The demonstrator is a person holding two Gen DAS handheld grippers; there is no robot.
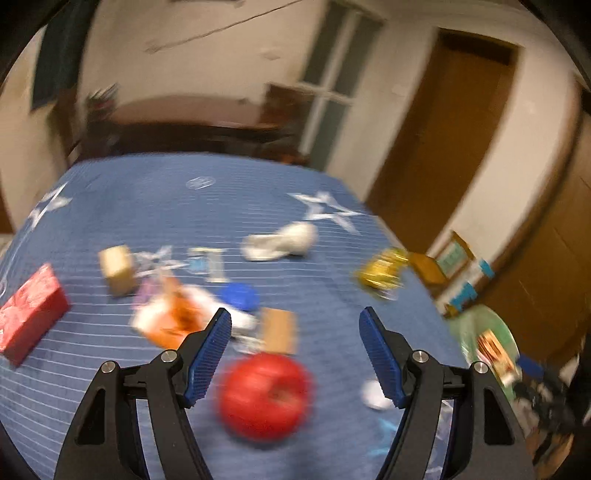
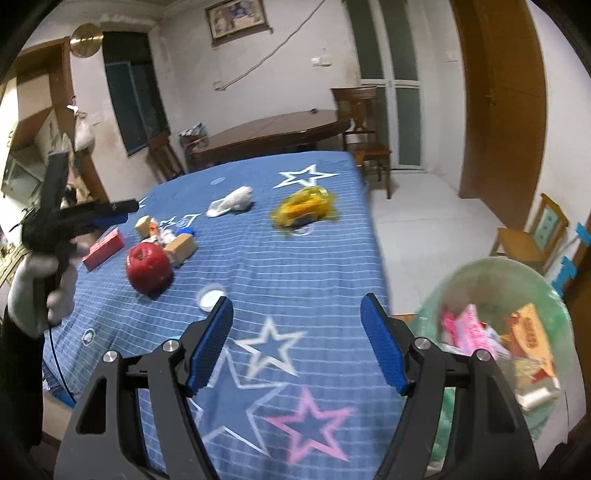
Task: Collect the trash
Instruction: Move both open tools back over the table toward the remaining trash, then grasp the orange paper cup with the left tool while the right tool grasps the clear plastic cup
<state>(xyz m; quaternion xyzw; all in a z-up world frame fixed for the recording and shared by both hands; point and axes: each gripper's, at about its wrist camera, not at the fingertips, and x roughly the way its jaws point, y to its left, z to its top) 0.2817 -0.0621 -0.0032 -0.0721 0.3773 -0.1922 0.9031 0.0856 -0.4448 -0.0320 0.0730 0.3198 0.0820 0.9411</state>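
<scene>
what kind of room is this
Probably a home dining or living room: a dark wooden dining table with a wooden chair behind, a framed picture on the wall, and a blue star-patterned cloth under the clutter.

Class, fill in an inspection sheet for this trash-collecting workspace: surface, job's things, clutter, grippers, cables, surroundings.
Surface: blue star-print cloth over the table.
Job's things: green-lined bin beside the table, wrappers inside; yellow wrapper; white crumpled tissue.
Clutter: red apple, red box, small cartons.
Grippers: left gripper open, empty; right gripper open, empty.
Cables: wall cable.
Surroundings: wooden table, chair, door.
</scene>
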